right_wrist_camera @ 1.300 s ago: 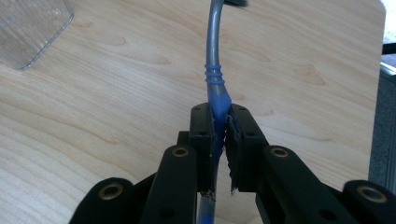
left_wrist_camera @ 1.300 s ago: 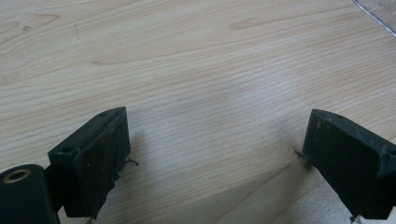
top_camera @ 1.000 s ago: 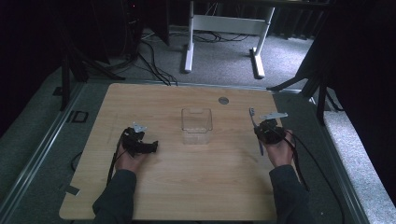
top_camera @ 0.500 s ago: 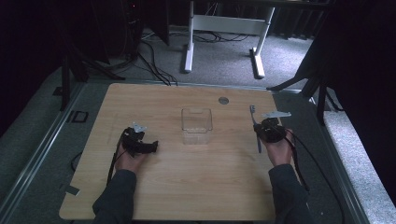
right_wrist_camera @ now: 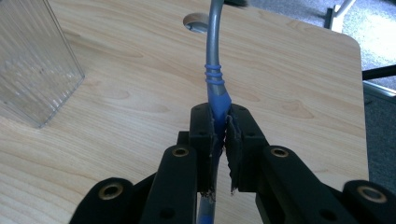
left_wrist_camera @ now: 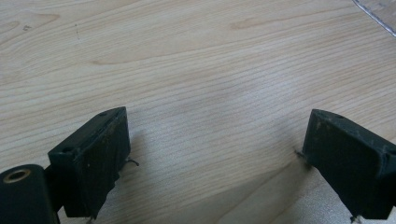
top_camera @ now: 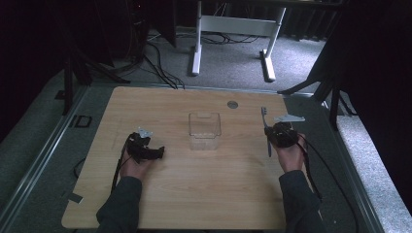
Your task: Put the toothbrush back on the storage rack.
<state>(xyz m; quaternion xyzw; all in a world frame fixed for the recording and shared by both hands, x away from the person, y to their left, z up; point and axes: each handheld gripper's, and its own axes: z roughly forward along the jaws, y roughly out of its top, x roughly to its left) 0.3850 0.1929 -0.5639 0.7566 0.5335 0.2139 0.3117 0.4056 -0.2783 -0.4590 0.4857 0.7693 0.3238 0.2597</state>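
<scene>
My right gripper (right_wrist_camera: 219, 140) clenched on toothbrush (right_wrist_camera: 215, 84); left gripper (left_wrist_camera: 215, 158) released. Thin handle could pivot, miss clear container (top_camera: 204, 130).

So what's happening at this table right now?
A person sits at a wooden table with a gripper in each hand. The right gripper is shut on the blue-and-grey handle of a toothbrush, whose head points toward the far edge. The left gripper rests open over bare wood, holding nothing. A clear plastic container stands between them, apparently empty. The toothbrush has not been put in it yet.
</scene>
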